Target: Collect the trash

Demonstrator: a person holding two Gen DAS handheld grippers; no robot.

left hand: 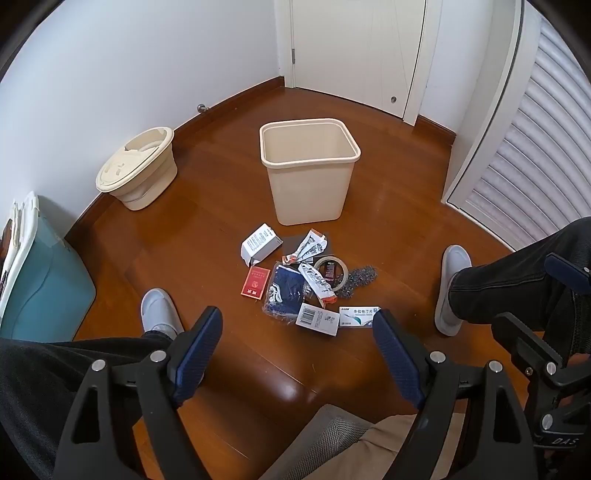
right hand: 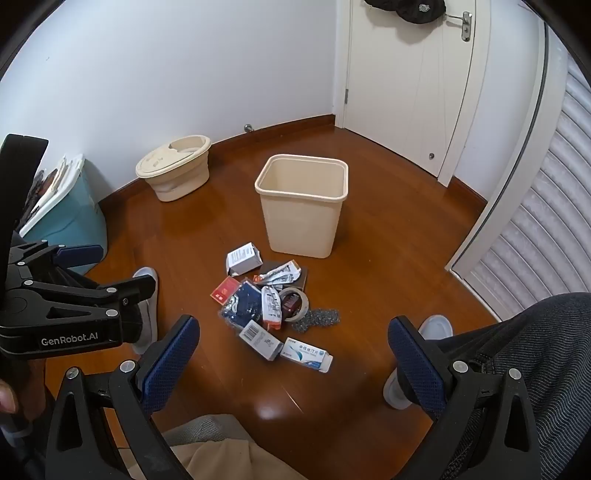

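Claws left (left hand: 297,332) and right (right hand: 291,341) gape wide, empty, above floor trash (left hand: 306,284).

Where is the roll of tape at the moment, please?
The tape roll lies on the floor in the trash pile, right of centre in both wrist views, against the steel scrubber, in front of the bin.

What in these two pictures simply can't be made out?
- Bin floor: both views, hidden by its own front wall.
- Print on the blue-and-white box: too small to read.
- Item inside the tape roll: small, partly covered by the ring.
- Dark garment on the door: right view, cut by the top edge.
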